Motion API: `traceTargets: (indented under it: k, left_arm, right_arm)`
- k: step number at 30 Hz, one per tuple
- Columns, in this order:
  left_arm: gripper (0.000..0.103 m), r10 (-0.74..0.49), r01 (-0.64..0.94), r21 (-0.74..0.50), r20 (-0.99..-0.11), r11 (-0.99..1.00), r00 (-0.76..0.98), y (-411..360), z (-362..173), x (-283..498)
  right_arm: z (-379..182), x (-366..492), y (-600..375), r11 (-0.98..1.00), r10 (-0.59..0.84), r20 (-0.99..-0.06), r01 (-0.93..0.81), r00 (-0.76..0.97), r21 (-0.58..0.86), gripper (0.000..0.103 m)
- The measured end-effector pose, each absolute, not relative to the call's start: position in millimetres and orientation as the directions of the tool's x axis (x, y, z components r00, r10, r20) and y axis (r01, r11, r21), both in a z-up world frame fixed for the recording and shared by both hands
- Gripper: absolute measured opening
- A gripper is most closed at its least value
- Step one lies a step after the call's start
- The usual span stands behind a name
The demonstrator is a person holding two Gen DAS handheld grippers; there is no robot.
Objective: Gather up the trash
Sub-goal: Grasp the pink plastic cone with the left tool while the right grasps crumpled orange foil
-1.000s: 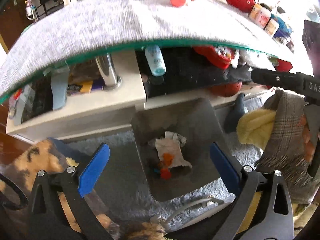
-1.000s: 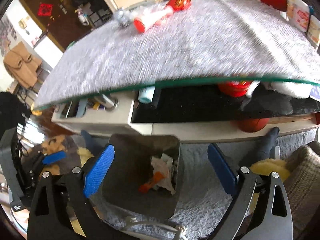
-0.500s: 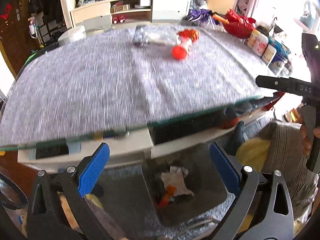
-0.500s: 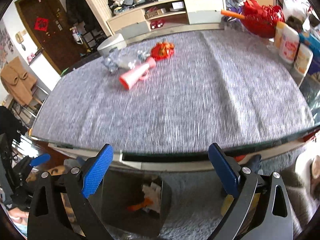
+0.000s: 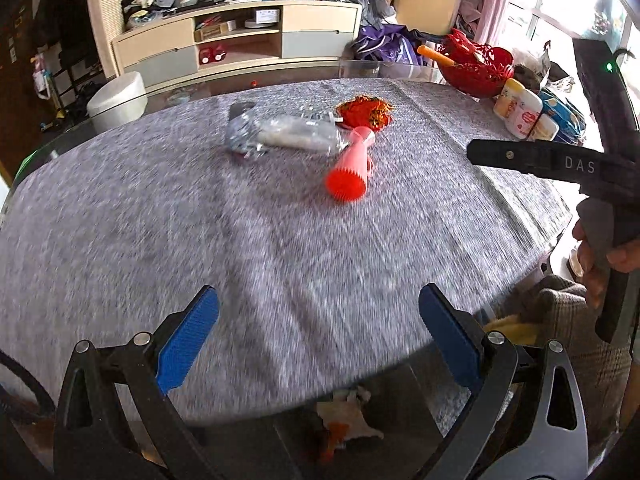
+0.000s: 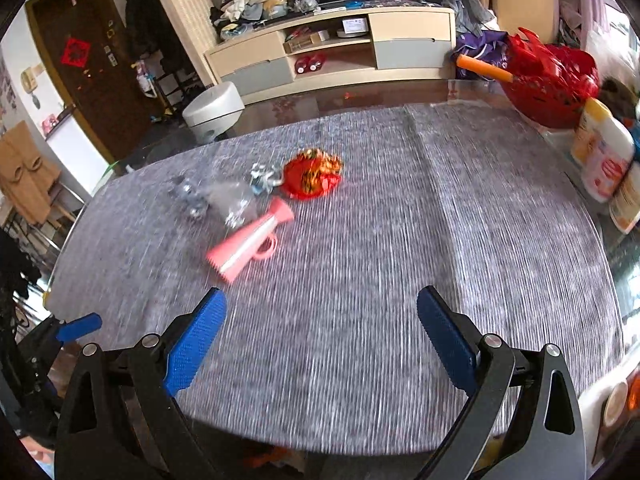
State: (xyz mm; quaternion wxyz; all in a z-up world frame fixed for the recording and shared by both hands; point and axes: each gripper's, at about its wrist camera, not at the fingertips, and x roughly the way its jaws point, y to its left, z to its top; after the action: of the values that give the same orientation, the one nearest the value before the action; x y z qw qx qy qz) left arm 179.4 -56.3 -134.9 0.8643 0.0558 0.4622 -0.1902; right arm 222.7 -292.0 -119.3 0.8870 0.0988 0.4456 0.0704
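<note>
Grey-clothed desk (image 5: 200, 240) fills both views — pink horn (image 6: 250, 240) lies upper-left of the gaping, empty right tool (image 6: 322, 320), mouth nearest it.

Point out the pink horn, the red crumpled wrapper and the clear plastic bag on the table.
pink horn (image 5: 352, 168), left wrist view, on its cone body near the wide mouth.
red crumpled wrapper (image 6: 312, 174), right wrist view, on its middle.
clear plastic bag (image 5: 284, 136), left wrist view, on its crinkled middle.
</note>
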Motion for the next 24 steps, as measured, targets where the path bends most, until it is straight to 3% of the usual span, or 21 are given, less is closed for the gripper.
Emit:
traceTargets:
  k: [13,18,21,24]
  left_arm:
    - [0.095,-0.337,0.437,-0.125,-0.826,0.891,0.452,-95,-158,257]
    - [0.094,-0.348,0.46,-0.117,-0.818,0.881,0.459,-109,-160,276]
    - [0.085,-0.344,0.476,-0.101,-0.821,0.873,0.456,-119,-165,285]
    - [0.066,-0.357,0.492,-0.115,-0.828,0.863,0.433,-125,-172,290]
  right_arm:
    - [-133,311,-286,0.975,0.191,-0.762,-0.033,0.618,0.218,0.095]
    - [-145,340,-285,0.974,0.194,-0.768,-0.027,0.61,0.225,0.084]
    - [-157,353,-285,0.973,0.199,-0.779,-0.027,0.595,0.229,0.077]
    - [-169,361,-284,0.967,0.229,-0.788,-0.037,0.572,0.254,0.071]
